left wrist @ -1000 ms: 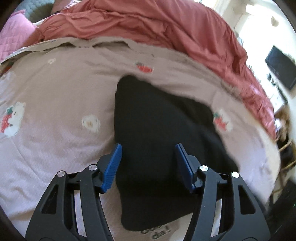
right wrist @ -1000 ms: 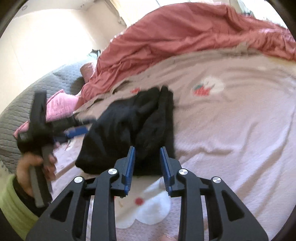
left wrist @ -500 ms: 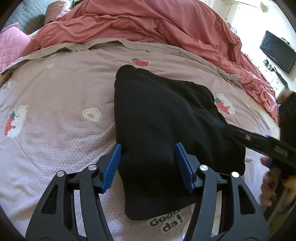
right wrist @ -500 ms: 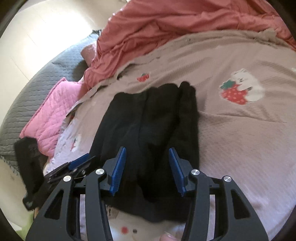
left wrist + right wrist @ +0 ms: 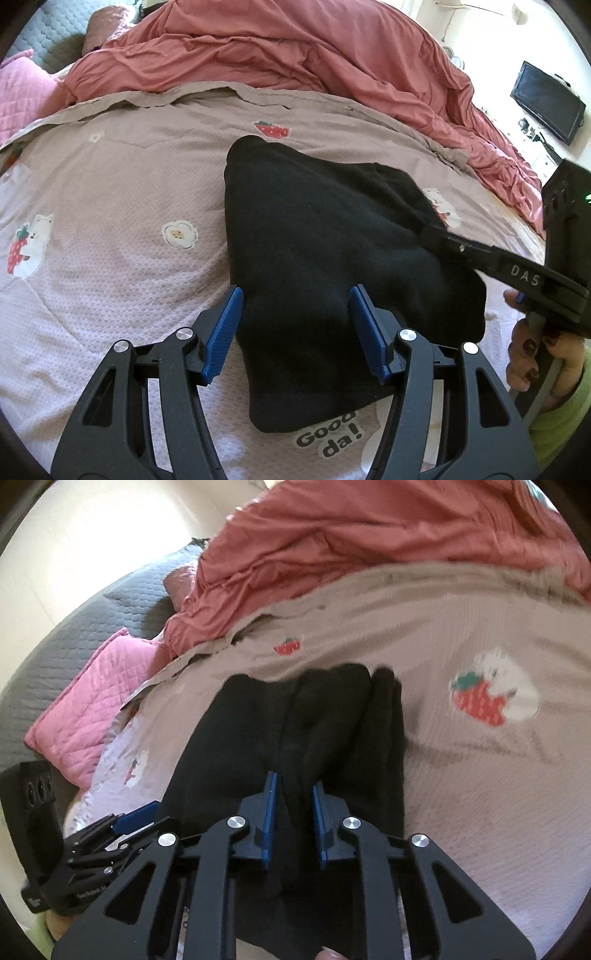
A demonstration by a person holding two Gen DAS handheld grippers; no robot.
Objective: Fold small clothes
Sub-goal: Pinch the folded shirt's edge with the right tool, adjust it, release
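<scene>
A black garment (image 5: 332,266), partly folded into long soft ridges, lies on a bed covered by a mauve quilt (image 5: 110,206) that is printed with strawberries, small bears and the words "Good da!". The garment is near the middle of the quilt, with its narrow end toward the near edge.

The left gripper (image 5: 295,332) hangs over the near part of the garment. Its jaws stand apart, one blue pad above the quilt just beside the garment's left edge and the other above the black cloth. They do not press on the fabric, so this gripper is open and holds nothing.

The right gripper (image 5: 293,812) comes to the garment from the other side. Its jaws have just been closing, and in the right wrist view a raised fold of the black cloth sits between the two blue pads, which pinch it. In the left wrist view its black finger (image 5: 480,258) reaches onto the right part of the garment, and a hand (image 5: 539,354) with dark nails and a light green sleeve (image 5: 565,417) holds its handle.

Behind the quilt lies a crumpled red duvet (image 5: 295,55). A pink quilted pillow (image 5: 92,701) and a grey cover (image 5: 92,620) are at the left, and a dark screen (image 5: 546,99) is on the far wall.
</scene>
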